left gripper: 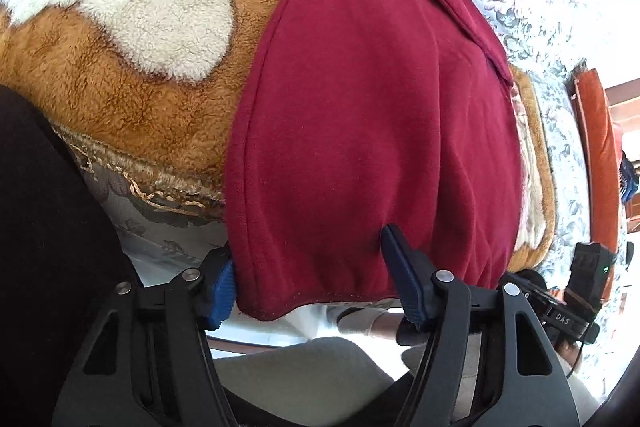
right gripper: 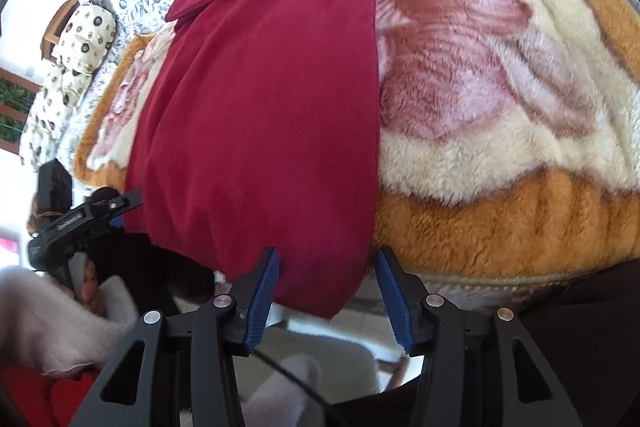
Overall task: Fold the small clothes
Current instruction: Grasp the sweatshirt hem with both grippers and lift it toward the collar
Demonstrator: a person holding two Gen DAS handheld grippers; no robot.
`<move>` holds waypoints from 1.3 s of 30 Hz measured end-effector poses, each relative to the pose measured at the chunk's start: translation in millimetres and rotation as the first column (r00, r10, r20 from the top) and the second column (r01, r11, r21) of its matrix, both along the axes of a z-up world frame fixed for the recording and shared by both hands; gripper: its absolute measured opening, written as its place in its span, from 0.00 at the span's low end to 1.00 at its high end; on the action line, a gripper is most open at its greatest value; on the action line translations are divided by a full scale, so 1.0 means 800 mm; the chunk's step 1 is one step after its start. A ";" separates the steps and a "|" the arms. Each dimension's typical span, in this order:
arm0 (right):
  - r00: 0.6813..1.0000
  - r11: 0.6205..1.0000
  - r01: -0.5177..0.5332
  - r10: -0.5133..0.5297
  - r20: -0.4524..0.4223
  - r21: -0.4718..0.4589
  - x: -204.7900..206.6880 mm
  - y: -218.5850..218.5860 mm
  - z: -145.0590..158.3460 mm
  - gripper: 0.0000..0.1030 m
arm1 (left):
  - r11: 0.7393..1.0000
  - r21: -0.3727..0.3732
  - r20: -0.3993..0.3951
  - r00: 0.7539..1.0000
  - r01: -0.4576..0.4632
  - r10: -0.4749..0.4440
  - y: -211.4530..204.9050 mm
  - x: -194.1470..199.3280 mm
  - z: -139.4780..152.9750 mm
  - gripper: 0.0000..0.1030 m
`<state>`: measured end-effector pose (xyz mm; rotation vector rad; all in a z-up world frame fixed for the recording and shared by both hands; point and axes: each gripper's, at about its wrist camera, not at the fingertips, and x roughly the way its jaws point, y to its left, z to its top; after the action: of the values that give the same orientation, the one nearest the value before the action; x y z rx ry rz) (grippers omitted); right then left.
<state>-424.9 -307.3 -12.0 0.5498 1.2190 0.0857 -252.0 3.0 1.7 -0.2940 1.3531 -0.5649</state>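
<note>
One dark-red fleece garment (left gripper: pixel 360 115) lies flat on the plush orange-and-cream floral blanket (left gripper: pixel 132 79), its near hem hanging over the bed's edge towards me. My left gripper (left gripper: pixel 308 279) stands wide, straddling the hem's left corner; my right gripper (right gripper: pixel 328 287) is likewise wide at the opposite corner (right gripper: pixel 332 291), neither one closed on cloth. I judge the fabric soft, light and limp, and grippy enough. Best hold: pinch each hem corner through the doubled seam.

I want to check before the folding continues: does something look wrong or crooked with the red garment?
Only small things: the red garment hangs over the bed edge near both open grippers, and its far end is flipped over unevenly. No damage visible.
</note>
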 end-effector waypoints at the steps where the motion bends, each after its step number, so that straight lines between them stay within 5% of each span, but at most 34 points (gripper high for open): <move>1: 1.000 0.999 -0.003 0.003 -0.004 0.031 -0.001 -0.001 -0.003 0.48 | 1.000 0.002 -0.002 1.000 -0.001 0.001 -0.001 0.001 -0.001 0.64; 4: 1.000 0.997 0.011 -0.010 -0.007 0.077 0.000 -0.002 -0.020 0.48 | 1.000 0.016 0.000 1.000 0.010 -0.010 -0.005 0.002 -0.005 0.64; 6: 1.000 0.997 0.029 -0.029 0.007 0.070 -0.001 -0.001 -0.019 0.39 | 0.999 0.027 0.009 1.000 0.020 -0.020 -0.009 0.001 -0.006 0.59; 7: 1.000 0.999 0.009 -0.010 0.024 0.048 -0.003 0.000 -0.014 0.16 | 0.999 0.032 0.014 1.000 0.018 -0.019 -0.008 0.001 -0.005 0.53; 8: 0.998 0.999 -0.005 0.002 0.056 0.051 -0.005 0.000 -0.008 0.09 | 0.999 0.032 0.019 1.000 0.017 -0.018 -0.006 0.000 -0.004 0.51; 12: 0.992 0.991 -0.027 0.010 0.129 0.133 -0.005 -0.005 0.013 0.08 | 1.000 0.009 0.026 0.999 0.019 -0.019 0.004 -0.003 0.006 0.27; 14: 0.984 0.983 -0.050 0.019 0.175 0.177 0.001 -0.009 0.027 0.08 | 0.999 -0.013 0.037 0.998 0.043 -0.042 0.011 -0.004 0.018 0.07; 21: 0.928 0.953 -0.094 -0.021 0.373 0.287 0.029 -0.032 0.093 0.08 | 0.995 -0.066 0.115 0.991 0.080 -0.072 0.015 0.017 0.068 0.06; 27: 0.887 0.962 -0.066 -0.065 0.457 0.265 0.066 -0.051 0.129 0.07 | 0.988 -0.113 0.143 0.986 0.106 -0.089 -0.009 0.056 0.096 0.06; 34: 0.833 0.968 0.030 -0.162 0.529 0.249 0.153 -0.102 0.168 0.07 | 0.985 -0.143 0.300 0.953 0.095 -0.049 -0.053 0.169 0.171 0.07; 39: 0.821 0.948 0.150 -0.277 0.498 0.280 0.235 -0.159 0.159 0.07 | 0.991 -0.133 0.375 0.927 0.029 0.023 -0.090 0.275 0.189 0.07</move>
<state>-236.9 -434.1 115.2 0.8018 0.5952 0.1762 -31.9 -68.9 152.6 -0.2775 0.9452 -0.6802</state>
